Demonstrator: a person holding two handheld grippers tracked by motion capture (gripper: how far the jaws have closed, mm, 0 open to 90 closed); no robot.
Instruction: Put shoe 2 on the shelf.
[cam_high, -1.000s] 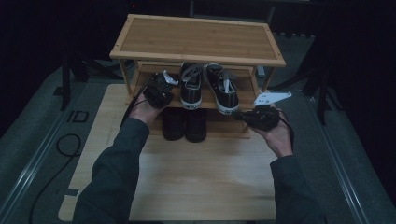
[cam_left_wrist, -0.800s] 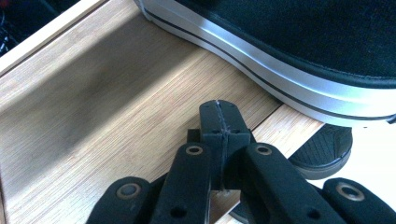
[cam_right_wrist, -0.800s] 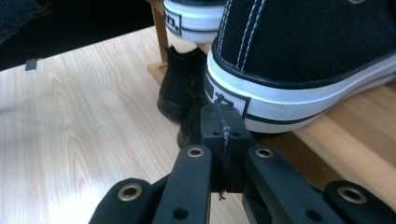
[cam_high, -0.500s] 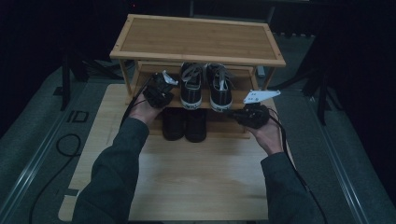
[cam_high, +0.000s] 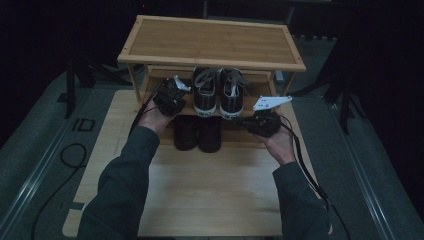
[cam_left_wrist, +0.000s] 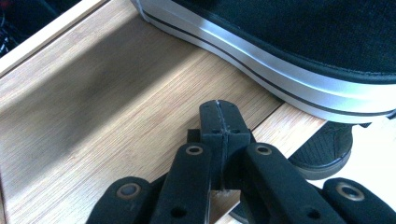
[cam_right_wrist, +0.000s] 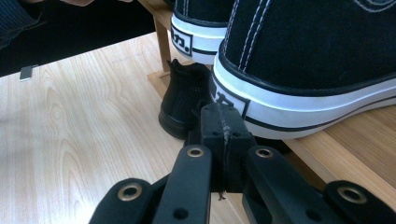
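A pair of black canvas sneakers with white soles (cam_high: 206, 95) (cam_high: 233, 96) stands heel-out on the middle shelf of a wooden shoe rack (cam_high: 215, 42). Under them a pair of plain black shoes (cam_high: 197, 133) sits at the rack's foot. My left gripper (cam_high: 174, 90) (cam_left_wrist: 219, 109) is shut and empty, its tip over the shelf board just left of the left sneaker's sole (cam_left_wrist: 280, 70). My right gripper (cam_high: 244, 121) (cam_right_wrist: 219, 114) is also shut and empty, its tip close to the right sneaker's heel (cam_right_wrist: 303, 60), with a black shoe (cam_right_wrist: 184, 100) just beyond.
The rack stands at the far end of a light wooden table (cam_high: 210, 190). Its top shelf is bare. Black cables (cam_high: 305, 165) trail from both grippers. Dark floor and stand legs (cam_high: 345, 95) surround the table.
My right gripper has moved left and slightly forward, from beside the rack's right post to the right sneaker's heel. The left gripper has stayed at the shelf's left end.
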